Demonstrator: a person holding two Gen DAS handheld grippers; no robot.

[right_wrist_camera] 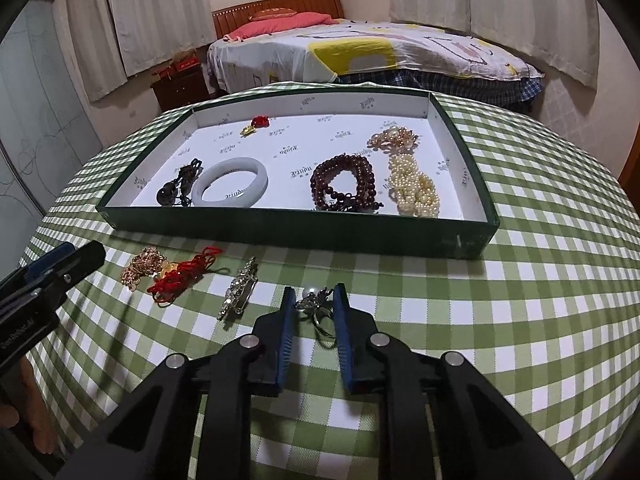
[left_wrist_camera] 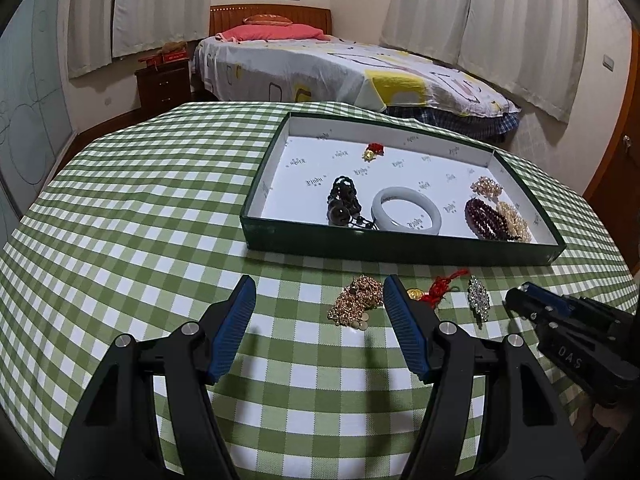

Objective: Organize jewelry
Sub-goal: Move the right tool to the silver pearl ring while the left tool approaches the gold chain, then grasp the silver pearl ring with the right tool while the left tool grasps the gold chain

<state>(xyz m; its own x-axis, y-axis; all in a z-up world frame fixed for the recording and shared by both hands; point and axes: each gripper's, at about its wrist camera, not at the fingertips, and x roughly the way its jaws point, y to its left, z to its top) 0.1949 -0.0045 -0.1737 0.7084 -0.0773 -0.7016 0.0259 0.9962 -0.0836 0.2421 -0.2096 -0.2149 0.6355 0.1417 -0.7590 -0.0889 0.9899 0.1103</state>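
Pearl ring (right_wrist_camera: 316, 304) sits lower centre on the checked cloth (right_wrist_camera: 520, 300), light, small, slippery; we grip the band, not the pearl. Right gripper (right_wrist_camera: 313, 295) is nearly closed around it, left gripper (left_wrist_camera: 318, 290) half open, empty. Green tray (right_wrist_camera: 280, 228) holds white bangle (right_wrist_camera: 230, 184), dark beads (right_wrist_camera: 344, 184), pearl strands (right_wrist_camera: 412, 184).

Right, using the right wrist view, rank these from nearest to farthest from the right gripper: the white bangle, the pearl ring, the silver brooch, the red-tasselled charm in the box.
1. Pearl ring, between the right gripper fingers.
2. Silver brooch, on the cloth just to its left.
3. White bangle, inside the box, near its front left.
4. Red-tasselled charm, at the box's back wall.
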